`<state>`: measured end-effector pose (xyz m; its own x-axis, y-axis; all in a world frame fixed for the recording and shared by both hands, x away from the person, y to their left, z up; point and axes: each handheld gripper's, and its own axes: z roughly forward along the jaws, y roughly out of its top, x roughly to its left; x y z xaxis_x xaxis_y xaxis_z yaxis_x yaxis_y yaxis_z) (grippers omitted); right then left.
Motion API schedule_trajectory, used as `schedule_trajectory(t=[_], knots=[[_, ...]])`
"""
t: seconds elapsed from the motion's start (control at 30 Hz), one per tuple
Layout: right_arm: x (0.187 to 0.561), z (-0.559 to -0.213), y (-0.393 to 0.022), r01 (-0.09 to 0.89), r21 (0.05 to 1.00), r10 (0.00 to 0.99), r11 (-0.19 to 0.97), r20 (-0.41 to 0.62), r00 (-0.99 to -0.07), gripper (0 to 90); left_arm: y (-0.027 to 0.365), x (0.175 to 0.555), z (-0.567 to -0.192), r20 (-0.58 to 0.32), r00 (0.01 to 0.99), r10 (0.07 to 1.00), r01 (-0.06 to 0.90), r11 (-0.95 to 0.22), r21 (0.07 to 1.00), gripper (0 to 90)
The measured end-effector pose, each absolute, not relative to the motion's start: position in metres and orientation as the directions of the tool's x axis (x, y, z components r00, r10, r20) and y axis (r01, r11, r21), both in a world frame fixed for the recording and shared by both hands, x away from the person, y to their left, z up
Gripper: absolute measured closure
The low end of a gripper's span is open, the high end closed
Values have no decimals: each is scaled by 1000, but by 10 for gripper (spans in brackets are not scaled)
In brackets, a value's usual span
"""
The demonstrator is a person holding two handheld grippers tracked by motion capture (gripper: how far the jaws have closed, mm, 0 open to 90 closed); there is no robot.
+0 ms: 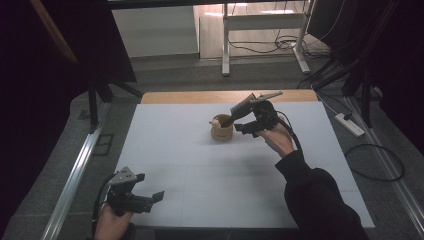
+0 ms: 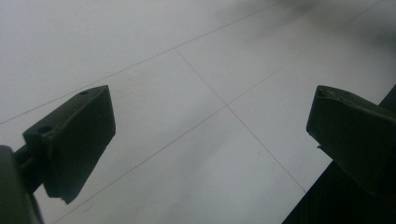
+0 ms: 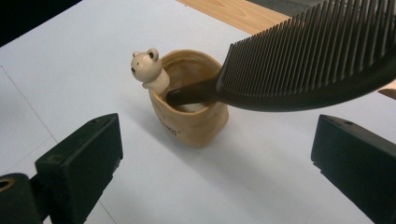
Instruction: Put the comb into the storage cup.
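Left gripper point(image 1: 150, 198): near corner of the white table point(image 1: 200, 185), held low in the person's left hand point(image 1: 111, 222); jaws spread, bare surface between them, well apart from the cup.
Wooden cup point(image 3: 191, 105): tan, upright, far centre of the table, a small bear figure point(image 3: 148, 67) perched on its rim.
Black comb point(image 3: 303, 70): handle end inside the cup, toothed end leaning up and out toward the right gripper; whether it rests on the rim is hard to tell.
Right gripper point(image 1: 245, 128): just beside the cup, jaws wide, pinching nothing; the comb passes above them.
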<state>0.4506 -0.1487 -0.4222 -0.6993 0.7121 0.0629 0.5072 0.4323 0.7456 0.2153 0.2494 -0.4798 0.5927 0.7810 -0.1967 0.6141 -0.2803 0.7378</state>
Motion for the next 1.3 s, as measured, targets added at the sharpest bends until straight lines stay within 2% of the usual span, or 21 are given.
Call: schedule_trajectory(t=[0.7, 1.3], knots=[[434, -425, -153, 486, 730, 700, 480, 15, -714, 7, 250, 216, -480, -206, 595, 777, 617, -278, 736, 19], [427, -436, -156, 488, 721, 693, 492, 15, -721, 0, 252, 216, -481, -220, 599, 770, 619, -271, 737, 20]])
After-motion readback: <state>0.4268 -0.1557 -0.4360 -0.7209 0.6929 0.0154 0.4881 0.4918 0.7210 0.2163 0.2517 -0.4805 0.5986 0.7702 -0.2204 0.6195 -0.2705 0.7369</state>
